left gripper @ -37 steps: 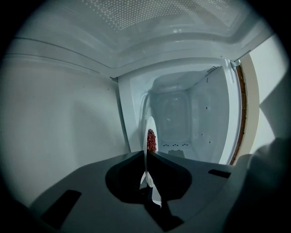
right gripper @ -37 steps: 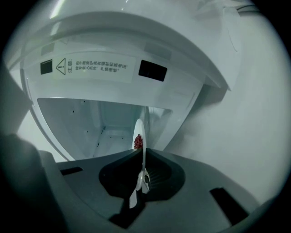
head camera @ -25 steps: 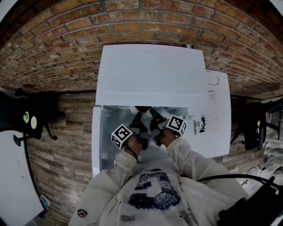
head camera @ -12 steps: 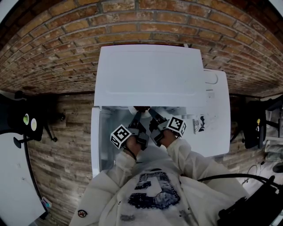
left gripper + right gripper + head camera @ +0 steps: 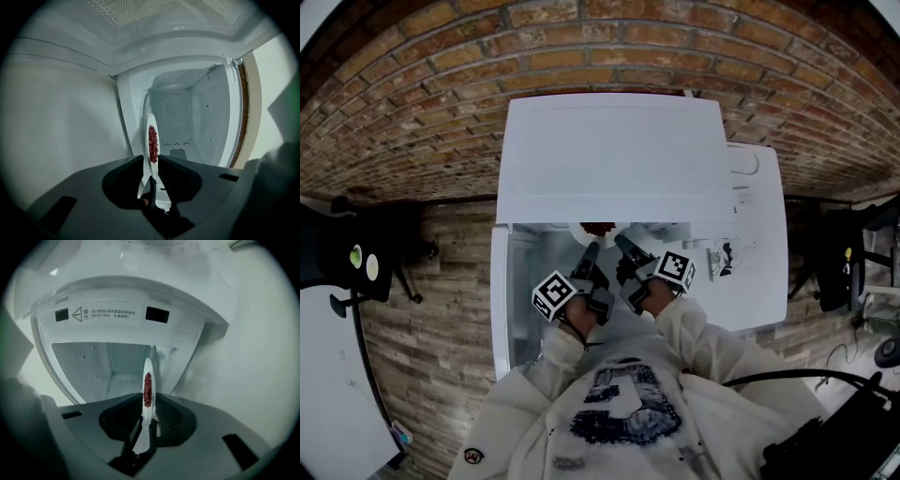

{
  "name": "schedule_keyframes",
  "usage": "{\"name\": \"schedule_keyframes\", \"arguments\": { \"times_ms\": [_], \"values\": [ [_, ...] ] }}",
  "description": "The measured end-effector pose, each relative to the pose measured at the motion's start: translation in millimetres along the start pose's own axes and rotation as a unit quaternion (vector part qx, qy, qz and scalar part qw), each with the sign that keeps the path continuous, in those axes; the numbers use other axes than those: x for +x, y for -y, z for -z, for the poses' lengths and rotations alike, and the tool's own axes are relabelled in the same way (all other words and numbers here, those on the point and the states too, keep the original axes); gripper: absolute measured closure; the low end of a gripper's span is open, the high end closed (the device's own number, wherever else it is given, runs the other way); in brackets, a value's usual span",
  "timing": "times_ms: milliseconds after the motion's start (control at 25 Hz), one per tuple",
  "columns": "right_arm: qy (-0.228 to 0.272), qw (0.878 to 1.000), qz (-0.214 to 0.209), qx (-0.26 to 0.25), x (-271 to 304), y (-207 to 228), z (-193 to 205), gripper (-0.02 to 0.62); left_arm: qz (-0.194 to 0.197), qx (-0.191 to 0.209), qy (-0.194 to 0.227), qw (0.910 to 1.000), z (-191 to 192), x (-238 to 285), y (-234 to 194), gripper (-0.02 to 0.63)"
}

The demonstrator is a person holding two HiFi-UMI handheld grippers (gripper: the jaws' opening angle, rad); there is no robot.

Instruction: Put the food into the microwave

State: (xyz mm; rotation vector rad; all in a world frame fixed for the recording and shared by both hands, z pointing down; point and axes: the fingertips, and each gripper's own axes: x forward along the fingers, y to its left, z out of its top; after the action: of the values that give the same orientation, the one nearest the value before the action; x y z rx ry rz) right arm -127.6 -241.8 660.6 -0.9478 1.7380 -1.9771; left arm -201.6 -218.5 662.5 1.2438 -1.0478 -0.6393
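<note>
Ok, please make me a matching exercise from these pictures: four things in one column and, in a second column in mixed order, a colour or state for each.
Things:
1. plate
2. food
3. microwave door
4. wall

Colours or states:
a. brick
b. swung open
c. dark red, lying on the plate
d. white, clamped by the left gripper and the right gripper

Pairs: 1-d, 2-c, 3-b, 4-a.

Curved red-brick wall [image 5: 441, 66] — weathered wood-plank floor [image 5: 431, 309] below.
</note>
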Motion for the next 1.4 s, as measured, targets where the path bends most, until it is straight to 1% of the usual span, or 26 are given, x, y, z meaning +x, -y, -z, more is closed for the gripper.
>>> {"name": "schedule_keyframes", "arguments": {
  "times_ms": [160, 200, 280, 360, 520, 920, 1160, 1400],
  "values": [
    [-0.006, 1.0, -0.003, 0.002, -4, 1, 4, 0.515, -0.001, -0.001, -0.002, 1.0, 3, -2, -3, 0.505],
    [-0.007, 1.0, -0.001, 0.002, -4, 2, 4, 0.52, -0.002, 0.0, -0.002, 1.0, 3, -3, -3, 0.513],
    [-0.01, 1.0, 0.003, 0.001, -5, 4, 6, 0.546, -0.002, -0.001, 0.0, 1.0, 3, -3, -4, 0.556],
    [-0.013, 1.0, 0.005, -0.001, -5, 6, 7, 0.555, 0.002, -0.003, 0.002, 1.0, 3, -4, -3, 0.571],
    [-0.016, 1.0, 0.004, -0.003, -5, 7, 8, 0.566, 0.005, -0.006, 0.004, 1.0, 3, -4, -3, 0.574],
    [-0.012, 1.0, -0.003, 0.004, 0, 6, 3, 0.568, 0.002, -0.008, 0.006, 1.0, 0, 2, -3, 0.575],
    [-0.003, 1.0, -0.007, 0.008, 8, 5, 0, 0.568, -0.001, -0.003, 0.004, 1.0, -9, 9, -1, 0.575],
    [0.018, 1.0, -0.009, 0.011, 17, 3, -8, 0.568, 0.001, -0.005, 0.009, 0.9999, -17, 20, 0, 0.577]
  ]
}}
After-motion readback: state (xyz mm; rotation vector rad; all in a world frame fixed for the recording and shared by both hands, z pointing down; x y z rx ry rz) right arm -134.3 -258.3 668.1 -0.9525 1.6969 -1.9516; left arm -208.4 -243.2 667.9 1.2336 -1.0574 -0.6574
